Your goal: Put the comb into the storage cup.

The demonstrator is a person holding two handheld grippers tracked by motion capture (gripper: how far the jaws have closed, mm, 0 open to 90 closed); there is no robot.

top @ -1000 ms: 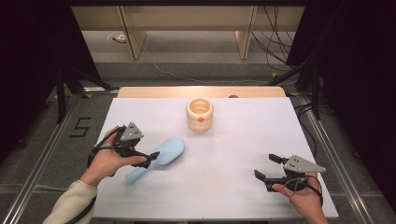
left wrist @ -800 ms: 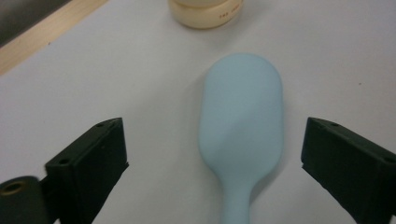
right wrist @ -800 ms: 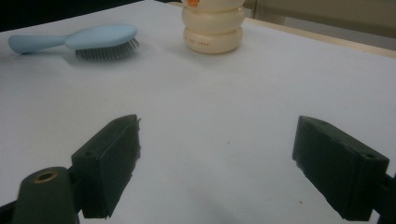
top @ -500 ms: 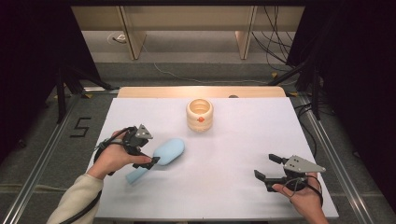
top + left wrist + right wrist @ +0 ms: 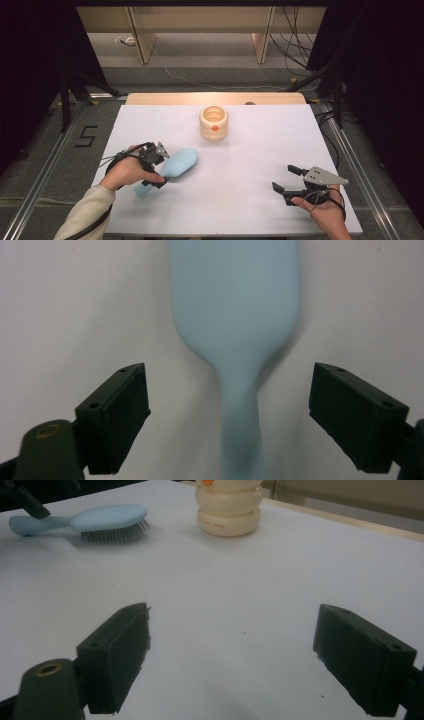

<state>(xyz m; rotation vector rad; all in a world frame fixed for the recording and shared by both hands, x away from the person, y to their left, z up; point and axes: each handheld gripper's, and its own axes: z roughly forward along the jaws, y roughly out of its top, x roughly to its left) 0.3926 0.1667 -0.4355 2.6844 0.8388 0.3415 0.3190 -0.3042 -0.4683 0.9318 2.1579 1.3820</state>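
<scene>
A light blue hairbrush (image 5: 181, 161) lies bristles down on the white table (image 5: 260, 150), left of centre. My left gripper (image 5: 162, 167) hovers low over its handle. In the left gripper view the handle of the brush (image 5: 235, 315) runs up between the two black jaws of the left gripper (image 5: 230, 410). The jaws have just been closing, but a gap remains on each side, so the gripper is open. My right gripper (image 5: 283, 178) rests open at the front right with nothing between its fingers. From the right gripper (image 5: 232, 655) the brush (image 5: 100, 520) shows far left.
A cream ribbed cup (image 5: 214, 122) with an orange mark stands at the far middle of the table, also seen as the cup (image 5: 230, 510) in the right gripper view. A wooden strip (image 5: 215, 98) edges the far side. Metal rails (image 5: 345, 155) run along both sides.
My left gripper has sunk lower over the brush handle and its jaws have narrowed around it. The brush, the cup and the right gripper have stayed put.
</scene>
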